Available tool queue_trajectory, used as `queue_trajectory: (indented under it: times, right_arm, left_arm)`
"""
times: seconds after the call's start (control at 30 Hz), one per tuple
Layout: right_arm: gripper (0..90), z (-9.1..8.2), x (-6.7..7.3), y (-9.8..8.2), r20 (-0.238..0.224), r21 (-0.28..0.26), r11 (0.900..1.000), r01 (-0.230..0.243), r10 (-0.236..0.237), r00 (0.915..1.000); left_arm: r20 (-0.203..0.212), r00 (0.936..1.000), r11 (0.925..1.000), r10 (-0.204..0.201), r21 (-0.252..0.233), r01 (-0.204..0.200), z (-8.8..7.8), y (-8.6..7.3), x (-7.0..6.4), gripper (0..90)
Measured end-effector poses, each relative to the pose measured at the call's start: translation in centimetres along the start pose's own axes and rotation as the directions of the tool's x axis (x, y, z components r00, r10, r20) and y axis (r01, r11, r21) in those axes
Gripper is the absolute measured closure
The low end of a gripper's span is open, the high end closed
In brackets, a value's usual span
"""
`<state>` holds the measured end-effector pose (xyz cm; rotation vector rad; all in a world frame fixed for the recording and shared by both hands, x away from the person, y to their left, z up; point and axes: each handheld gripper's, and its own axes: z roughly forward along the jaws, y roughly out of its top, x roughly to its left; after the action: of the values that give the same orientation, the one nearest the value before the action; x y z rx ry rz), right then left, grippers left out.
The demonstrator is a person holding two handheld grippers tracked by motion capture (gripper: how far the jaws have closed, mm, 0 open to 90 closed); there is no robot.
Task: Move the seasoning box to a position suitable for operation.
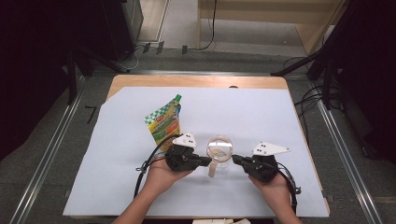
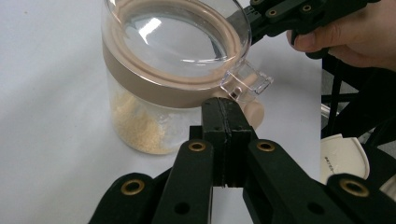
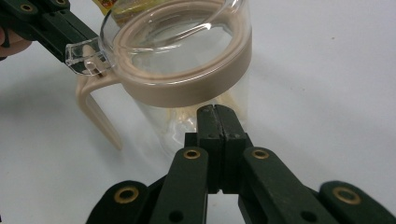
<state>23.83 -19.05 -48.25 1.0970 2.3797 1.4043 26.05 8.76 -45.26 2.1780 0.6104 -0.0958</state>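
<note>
A clear glass jar (image 1: 219,150) with a beige collar, a beige handle and a clear lid stands on the white sheet; pale yellow grains (image 2: 136,127) lie at its bottom. My left gripper (image 1: 208,161) is shut with nothing between its jaws, its tip just left of the jar, near the clear lid tab (image 2: 246,82). My right gripper (image 1: 234,159) is also shut and empty, its tip at the jar's right side. In the left gripper view my left gripper (image 2: 228,106) points at the jar's collar. In the right gripper view my right gripper (image 3: 216,114) sits just below the beige collar (image 3: 187,88).
A green and yellow refill pouch (image 1: 164,122) with a green cap stands behind my left gripper. The white sheet (image 1: 261,112) covers a wooden table (image 1: 196,81). A white object (image 2: 340,157) lies near the table's front edge, seen in the left gripper view.
</note>
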Motion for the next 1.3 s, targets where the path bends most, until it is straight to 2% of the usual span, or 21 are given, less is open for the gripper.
queue_trajectory:
  times: [0.23, 0.6, 0.93, 1.17, 1.23, 1.3]
  right_arm:
    - [90.0, 0.0, 0.0, 0.0, 0.004, 0.000, 1.000, 0.001, -0.001, 1.0000]
    - [90.0, 0.3, -0.4, 0.1, 0.018, 0.000, 1.000, -0.010, 0.010, 0.9998]
    - [90.0, 0.7, -0.8, 0.1, 0.040, -0.009, 1.000, -0.019, 0.020, 0.9990]
    - [90.0, 1.0, -1.0, 0.2, 0.046, -0.013, 0.999, -0.030, 0.030, 0.9985]
    - [90.0, 1.0, -1.1, 0.2, 0.042, -0.015, 0.999, -0.036, 0.036, 0.9984]
    - [90.0, 1.1, -1.1, 0.2, 0.046, -0.013, 0.999, -0.034, 0.035, 0.9983]
  left_arm:
    - [0.001, 1.0000, 0.9999, 0.002, 0.013, -0.002, 0.1, -0.1, 0.0, 90.0]
    - [-0.012, 0.9998, 0.9999, -0.017, -0.001, 0.017, 0.2, -0.2, -0.2, 90.0]
    - [-0.020, 0.9998, 1.0000, -0.008, 0.002, 0.008, 0.4, -0.1, -0.5, 90.0]
    - [-0.021, 0.9996, 0.9997, -0.016, -0.017, 0.016, 0.3, -0.1, -0.5, 90.0]
    - [-0.001, 0.9996, 0.9987, -0.028, -0.043, 0.028, 0.3, 0.0, -0.5, 90.0]
    - [-0.018, 0.9998, 0.9994, -0.011, -0.032, 0.010, 0.3, 0.1, -0.7, 90.0]
